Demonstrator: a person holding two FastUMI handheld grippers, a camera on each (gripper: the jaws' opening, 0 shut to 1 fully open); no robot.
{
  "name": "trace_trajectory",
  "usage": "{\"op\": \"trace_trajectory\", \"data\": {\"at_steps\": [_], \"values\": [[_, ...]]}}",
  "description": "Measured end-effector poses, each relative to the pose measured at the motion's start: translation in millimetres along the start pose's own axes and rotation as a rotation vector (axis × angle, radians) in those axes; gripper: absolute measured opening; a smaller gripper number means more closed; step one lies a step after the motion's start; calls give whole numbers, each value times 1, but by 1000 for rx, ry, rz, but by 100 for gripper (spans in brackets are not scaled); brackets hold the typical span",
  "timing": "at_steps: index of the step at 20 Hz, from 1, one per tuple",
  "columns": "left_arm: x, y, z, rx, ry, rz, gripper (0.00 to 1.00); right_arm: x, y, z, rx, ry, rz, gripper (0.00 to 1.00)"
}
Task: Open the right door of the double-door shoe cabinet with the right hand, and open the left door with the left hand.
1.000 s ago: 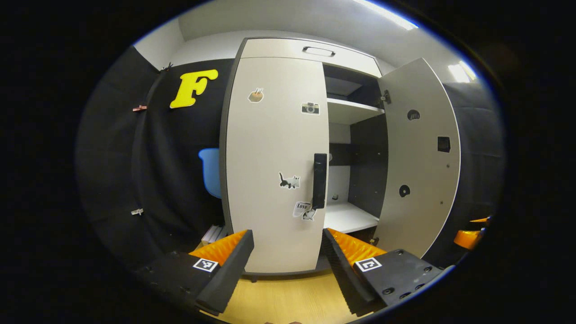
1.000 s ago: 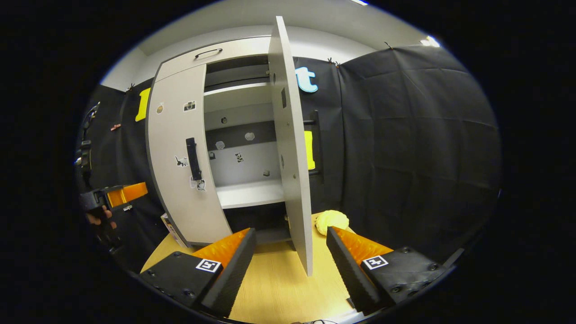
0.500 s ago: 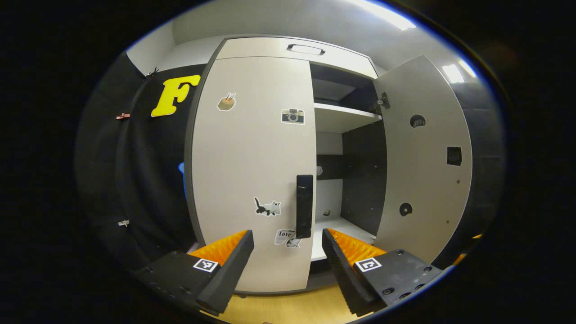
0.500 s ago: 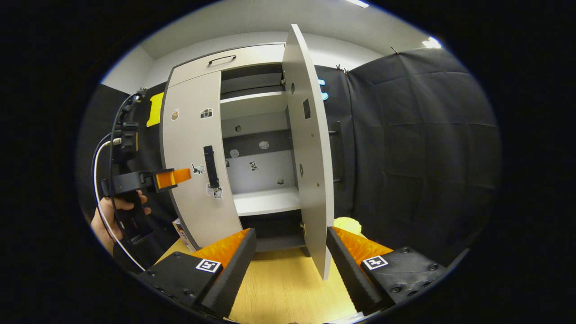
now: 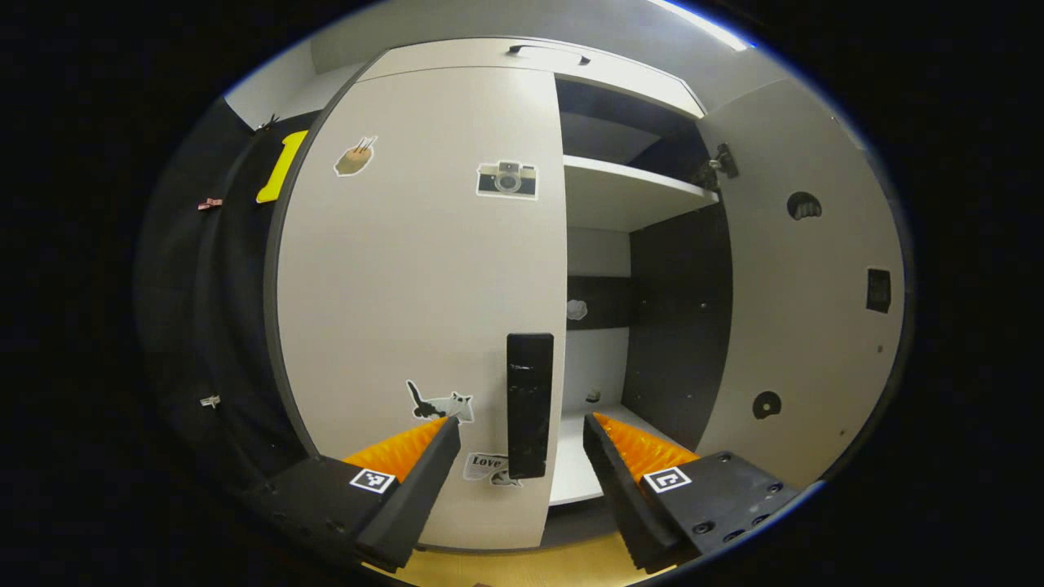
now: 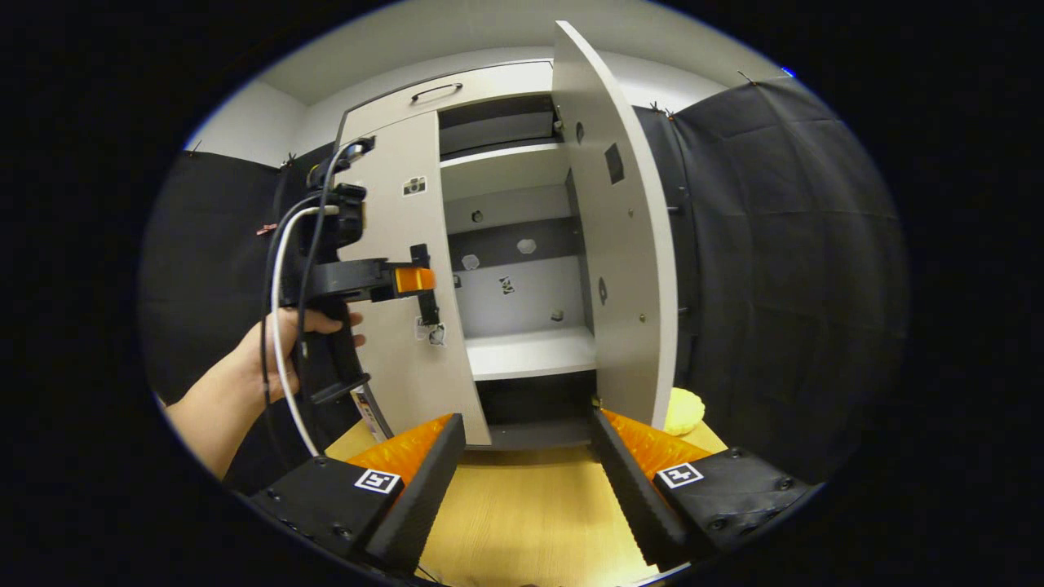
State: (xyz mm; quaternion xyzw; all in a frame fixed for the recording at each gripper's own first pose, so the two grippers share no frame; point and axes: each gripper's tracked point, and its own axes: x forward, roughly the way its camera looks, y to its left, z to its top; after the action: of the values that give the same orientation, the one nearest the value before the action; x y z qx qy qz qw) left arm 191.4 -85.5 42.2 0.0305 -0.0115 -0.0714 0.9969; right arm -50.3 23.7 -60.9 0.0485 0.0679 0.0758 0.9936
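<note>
Both grippers spread: left gripper (image 5: 522,456) flanks left door handle (image 5: 529,405); right door (image 6: 628,244) ajar.

left gripper (image 5: 522,456) jaws apart, straddling handle (image 5: 529,405); left door (image 5: 424,277) closed | right door (image 5: 803,277) open

Your left gripper (image 5: 522,473) has black finger mounts, each with a small square black-and-white marker tag and round screw heads near the outer edge. Your right gripper (image 6: 528,473) is built the same — ridged inner faces, tagged mounts. From the right gripper view, your hand (image 6: 273,359) grips a black pistol-style handle; white and black cables loop from its top — the forearm is bare.
</note>
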Motion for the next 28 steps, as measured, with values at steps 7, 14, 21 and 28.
{"op": "trace_trajectory", "data": {"at_steps": [7,14,21,28], "values": [[29,-2,-10,7,38,39,81,23,8,1,-22,-11,87,98],[40,-2,-16,-26,39,47,51,40,5,-2,-18,-10,126,98],[40,-5,-18,-13,9,4,20,47,3,-14,5,35,133,98],[34,-5,-19,-46,2,8,9,45,-3,-12,5,32,120,98]]}}
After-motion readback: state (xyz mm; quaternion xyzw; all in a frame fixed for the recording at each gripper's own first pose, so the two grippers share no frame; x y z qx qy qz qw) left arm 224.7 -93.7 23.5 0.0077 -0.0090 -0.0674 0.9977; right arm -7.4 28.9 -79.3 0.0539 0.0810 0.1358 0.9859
